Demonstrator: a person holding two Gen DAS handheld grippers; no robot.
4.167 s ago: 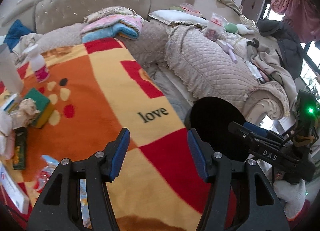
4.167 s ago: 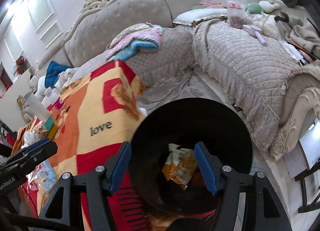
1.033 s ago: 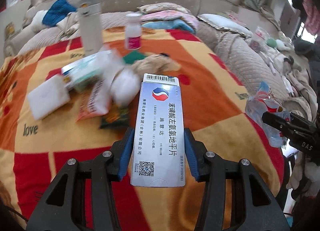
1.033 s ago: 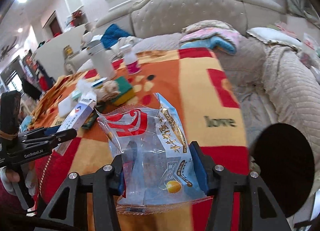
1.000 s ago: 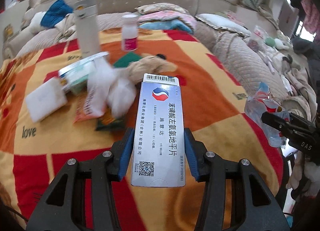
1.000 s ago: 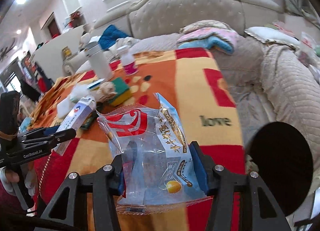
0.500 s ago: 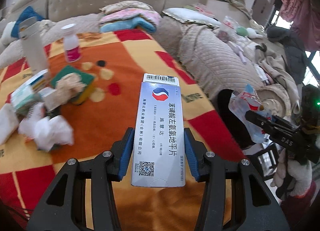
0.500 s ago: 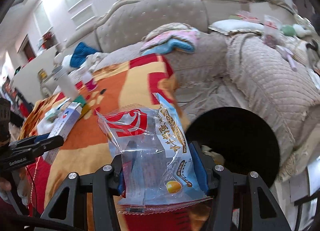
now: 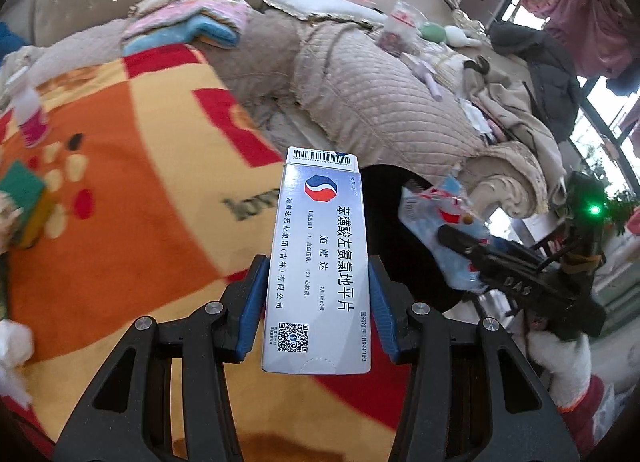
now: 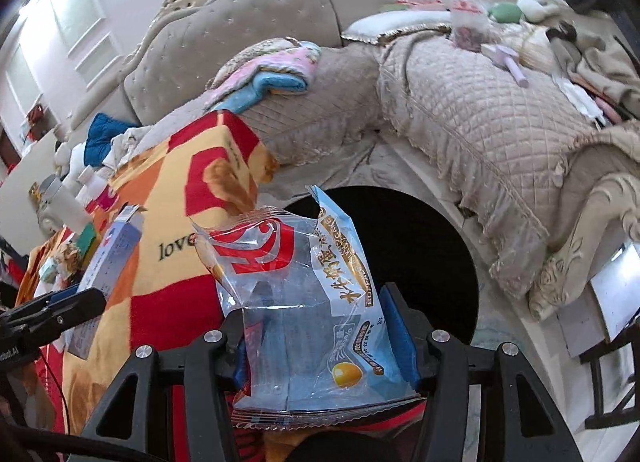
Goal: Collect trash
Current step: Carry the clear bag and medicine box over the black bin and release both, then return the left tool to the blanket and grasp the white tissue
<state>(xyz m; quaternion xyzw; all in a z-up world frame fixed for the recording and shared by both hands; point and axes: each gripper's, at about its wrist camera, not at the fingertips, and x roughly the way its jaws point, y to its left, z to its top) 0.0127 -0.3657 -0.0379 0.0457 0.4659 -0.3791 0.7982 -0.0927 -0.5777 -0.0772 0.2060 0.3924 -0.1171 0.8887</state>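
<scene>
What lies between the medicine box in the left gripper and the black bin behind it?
Nothing: in the left wrist view the medicine box, clamped in the left gripper, overlaps the black bin directly, with no other item in between.

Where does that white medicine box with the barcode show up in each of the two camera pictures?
Left wrist: the medicine box fills the centre, clamped upright in the left gripper.
Right wrist: the same box sits at the left edge, seen from the side.
Shared landmark: the black trash bin beside the blanket's "love" lettering.
</scene>
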